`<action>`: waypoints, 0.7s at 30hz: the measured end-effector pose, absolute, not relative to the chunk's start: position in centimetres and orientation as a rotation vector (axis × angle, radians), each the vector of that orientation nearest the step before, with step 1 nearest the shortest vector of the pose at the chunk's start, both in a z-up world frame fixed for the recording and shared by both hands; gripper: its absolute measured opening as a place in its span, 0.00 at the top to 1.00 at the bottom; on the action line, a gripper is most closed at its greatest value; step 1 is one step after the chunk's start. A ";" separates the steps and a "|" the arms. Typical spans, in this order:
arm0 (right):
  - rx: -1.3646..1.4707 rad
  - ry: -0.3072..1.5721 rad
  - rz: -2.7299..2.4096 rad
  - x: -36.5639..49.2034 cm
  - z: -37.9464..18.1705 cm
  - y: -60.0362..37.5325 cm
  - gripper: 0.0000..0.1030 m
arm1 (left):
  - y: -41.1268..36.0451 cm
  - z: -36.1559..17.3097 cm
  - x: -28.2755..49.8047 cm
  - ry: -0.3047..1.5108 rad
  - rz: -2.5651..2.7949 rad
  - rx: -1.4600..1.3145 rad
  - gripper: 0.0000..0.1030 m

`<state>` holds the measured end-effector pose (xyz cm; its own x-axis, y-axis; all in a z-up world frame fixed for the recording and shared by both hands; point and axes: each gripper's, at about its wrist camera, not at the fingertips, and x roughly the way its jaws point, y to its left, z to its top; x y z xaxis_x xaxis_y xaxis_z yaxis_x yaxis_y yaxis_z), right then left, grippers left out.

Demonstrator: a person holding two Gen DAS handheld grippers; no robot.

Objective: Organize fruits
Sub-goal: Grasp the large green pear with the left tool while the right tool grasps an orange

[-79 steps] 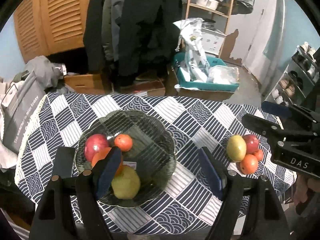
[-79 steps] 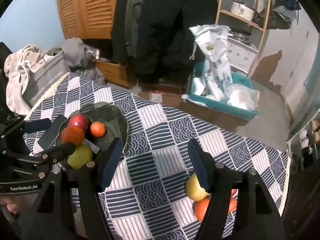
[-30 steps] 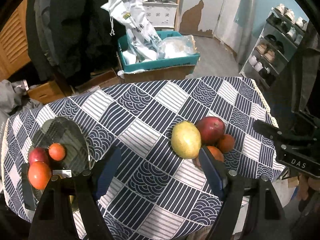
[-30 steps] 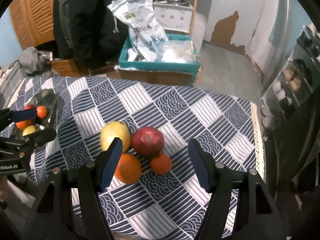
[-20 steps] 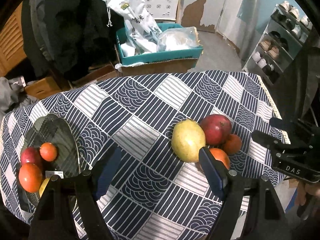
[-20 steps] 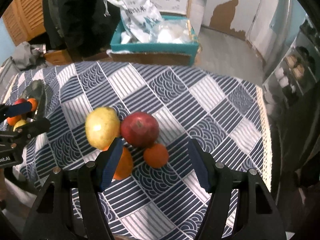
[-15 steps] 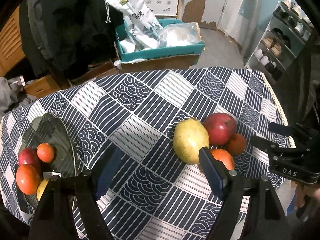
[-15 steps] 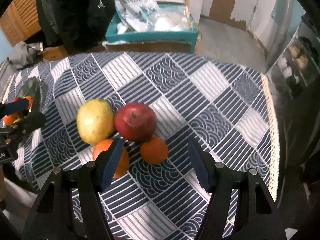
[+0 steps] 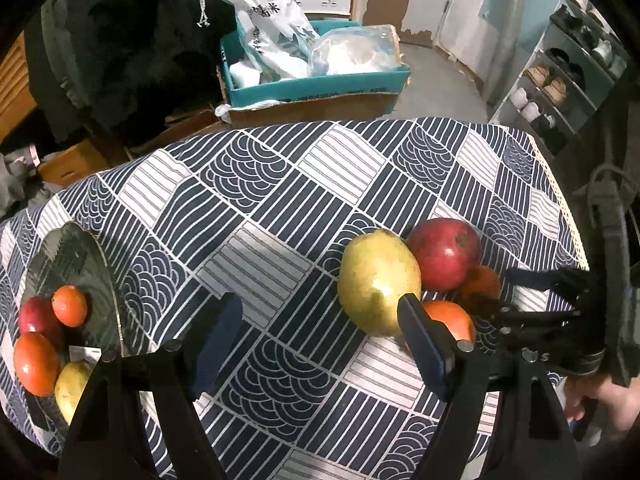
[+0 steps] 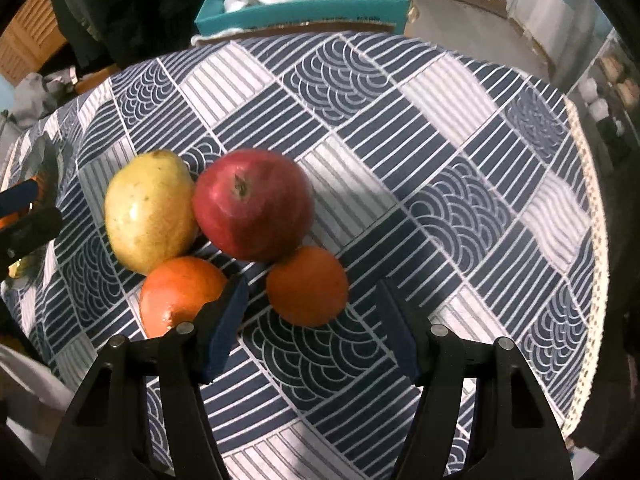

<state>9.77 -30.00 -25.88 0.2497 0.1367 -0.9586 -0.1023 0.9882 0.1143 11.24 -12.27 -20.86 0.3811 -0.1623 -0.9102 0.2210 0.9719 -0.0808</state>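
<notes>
One pear (image 10: 150,210) lies, seemingly stem-end away, beside the apple (image 10: 253,204).

Glossy red apple (image 10: 253,204), matt cloth tablecloth (image 10: 440,128), glass bowl (image 9: 80,264).

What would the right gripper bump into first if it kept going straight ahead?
Probably the small round orange. It sits just ahead of the open right gripper, nearly centred between the fingers, with the big red apple right behind it. Depth is hard to judge, so the gripper might instead pass above it.
</notes>
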 end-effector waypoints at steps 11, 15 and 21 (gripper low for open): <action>0.075 1.345 0.169 10.1 -27.9 -30.3 0.55 | -14.5 -22.5 12.4 1.189 -0.302 0.025 0.21; 0.066 1.320 0.156 9.9 -27.1 -30.5 0.56 | -15.3 -23.6 12.8 1.210 -0.309 0.043 0.21; 0.072 1.268 0.128 9.7 -25.2 -31.5 0.56 | -15.7 -25.0 13.3 1.238 -0.318 0.022 0.21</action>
<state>9.66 -31.45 -25.24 0.2919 0.1356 -0.9468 -0.0562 0.9906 0.1246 13.30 -15.69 -25.00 0.2884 -0.2266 -0.9303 0.2504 0.9556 -0.1551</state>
